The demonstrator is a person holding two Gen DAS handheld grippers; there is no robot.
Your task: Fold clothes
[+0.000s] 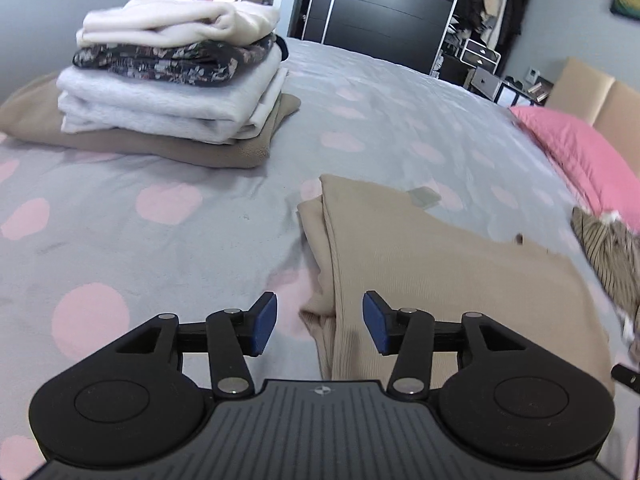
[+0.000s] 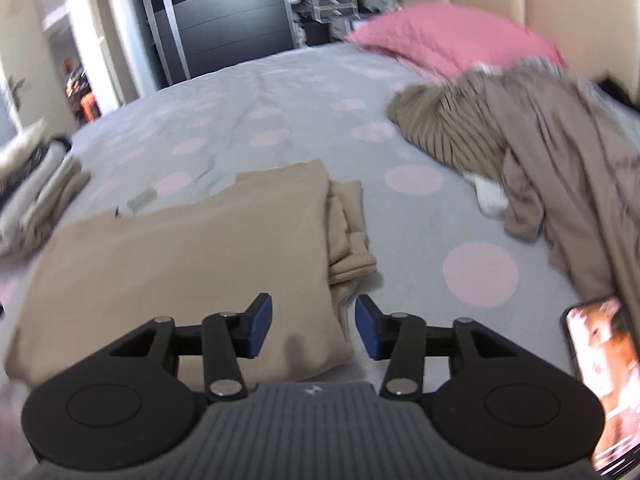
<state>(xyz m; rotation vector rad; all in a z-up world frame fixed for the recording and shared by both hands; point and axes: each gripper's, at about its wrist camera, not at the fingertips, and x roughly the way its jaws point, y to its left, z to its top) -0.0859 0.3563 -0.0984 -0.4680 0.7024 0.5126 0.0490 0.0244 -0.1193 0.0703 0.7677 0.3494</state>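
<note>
A beige ribbed garment [image 1: 432, 268] lies partly folded on the grey bed cover with pink dots [image 1: 160, 248]; it also shows in the right wrist view [image 2: 180, 256], with its sleeve bunched along the right edge [image 2: 348, 232]. My left gripper [image 1: 320, 324] is open and empty, hovering over the garment's left edge. My right gripper [image 2: 314, 328] is open and empty over the garment's near right corner. A stack of folded clothes [image 1: 172, 80] sits at the far left of the bed.
A heap of unfolded brown and striped clothes [image 2: 520, 148] lies to the right by a pink pillow [image 2: 452, 36]. A lit phone [image 2: 604, 376] lies at the near right. A dark wardrobe [image 1: 384, 12] stands beyond the bed.
</note>
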